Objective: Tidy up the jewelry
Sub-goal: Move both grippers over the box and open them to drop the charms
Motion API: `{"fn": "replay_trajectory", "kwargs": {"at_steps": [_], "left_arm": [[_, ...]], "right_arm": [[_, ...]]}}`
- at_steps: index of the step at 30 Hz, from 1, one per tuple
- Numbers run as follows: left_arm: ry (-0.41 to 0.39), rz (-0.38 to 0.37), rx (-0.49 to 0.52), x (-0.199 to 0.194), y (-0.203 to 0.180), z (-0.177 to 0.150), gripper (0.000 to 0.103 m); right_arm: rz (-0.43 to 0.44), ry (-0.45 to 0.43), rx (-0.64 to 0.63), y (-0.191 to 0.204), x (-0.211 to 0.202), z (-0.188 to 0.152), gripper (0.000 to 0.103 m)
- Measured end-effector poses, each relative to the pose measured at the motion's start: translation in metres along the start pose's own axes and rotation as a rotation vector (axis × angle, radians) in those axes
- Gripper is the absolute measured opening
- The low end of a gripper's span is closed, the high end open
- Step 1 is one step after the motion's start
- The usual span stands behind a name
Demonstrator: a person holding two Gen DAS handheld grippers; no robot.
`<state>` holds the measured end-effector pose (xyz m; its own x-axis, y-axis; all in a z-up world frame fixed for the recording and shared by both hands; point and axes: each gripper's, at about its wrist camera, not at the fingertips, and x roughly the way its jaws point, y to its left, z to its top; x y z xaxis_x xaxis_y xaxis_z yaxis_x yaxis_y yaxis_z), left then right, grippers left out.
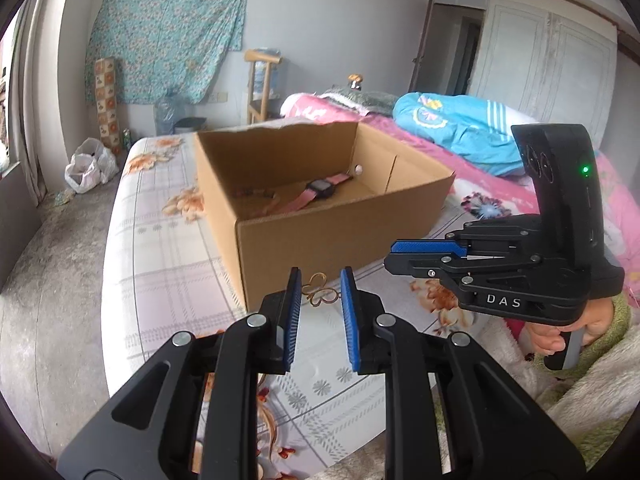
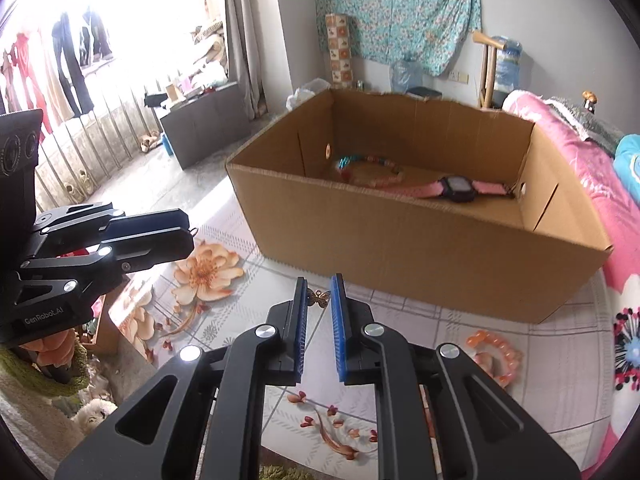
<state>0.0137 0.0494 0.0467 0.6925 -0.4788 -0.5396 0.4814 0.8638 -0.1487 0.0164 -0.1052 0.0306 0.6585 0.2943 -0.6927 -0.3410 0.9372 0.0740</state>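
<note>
An open cardboard box (image 1: 304,236) (image 2: 420,248) stands on the bed. Inside lie a pink-strapped watch (image 1: 320,190) (image 2: 456,189) and a beaded bracelet (image 2: 372,168). A small gold butterfly ornament (image 1: 318,290) (image 2: 320,298) lies on the sheet in front of the box. My left gripper (image 1: 320,292) is open with the ornament between its fingertips. My right gripper (image 2: 319,300) is open, its tips close on either side of the same ornament; it also shows in the left wrist view (image 1: 424,256). An orange bead bracelet (image 2: 496,350) lies on the sheet to the right.
The bed has a floral sheet (image 1: 168,264), a pink quilt (image 1: 500,184) and a blue garment (image 1: 460,128). A wooden stool (image 1: 262,84), water jug (image 1: 168,112) and plastic bags (image 1: 88,164) stand on the floor beyond. A window with railings (image 2: 80,92) is to the left.
</note>
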Motion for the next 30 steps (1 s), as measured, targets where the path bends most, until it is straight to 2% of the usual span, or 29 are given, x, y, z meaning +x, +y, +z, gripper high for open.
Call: {"fn": "replay_trajectory", "kwargs": {"at_steps": [4,7,9,11,18,20,21,24,30], "left_arm": [[-0.041,-0.090,0.051,0.011,-0.018,0.037,0.019],[-0.015,-0.134,0.071,0.044,-0.027,0.063,0.019],[0.036,-0.150,0.062,0.074,-0.031,0.080,0.019],[0.085,-0.135,0.063,0.102,-0.034,0.093,0.019],[0.243,-0.178,-0.036,0.185,-0.032,0.115,0.019],[0.262,-0.155,-0.056,0.193,-0.029,0.112,0.021],[0.271,-0.159,-0.075,0.197,-0.026,0.112,0.025],[0.282,-0.184,-0.135,0.200,-0.018,0.108,0.027],[0.266,-0.180,-0.173,0.187,-0.007,0.102,0.027]], "right_arm": [[-0.037,-0.120,0.016,-0.032,-0.040,0.023,0.012],[-0.051,-0.127,0.056,-0.069,-0.042,0.040,0.012],[-0.042,-0.078,0.097,-0.093,-0.028,0.054,0.012],[-0.051,-0.040,0.132,-0.118,-0.014,0.061,0.012],[-0.072,0.090,0.156,-0.160,0.038,0.067,0.013],[-0.066,0.095,0.172,-0.169,0.043,0.066,0.013],[-0.054,0.088,0.181,-0.172,0.042,0.066,0.013],[-0.053,0.045,0.196,-0.178,0.031,0.067,0.025],[-0.060,-0.045,0.224,-0.186,-0.002,0.065,0.026]]}}
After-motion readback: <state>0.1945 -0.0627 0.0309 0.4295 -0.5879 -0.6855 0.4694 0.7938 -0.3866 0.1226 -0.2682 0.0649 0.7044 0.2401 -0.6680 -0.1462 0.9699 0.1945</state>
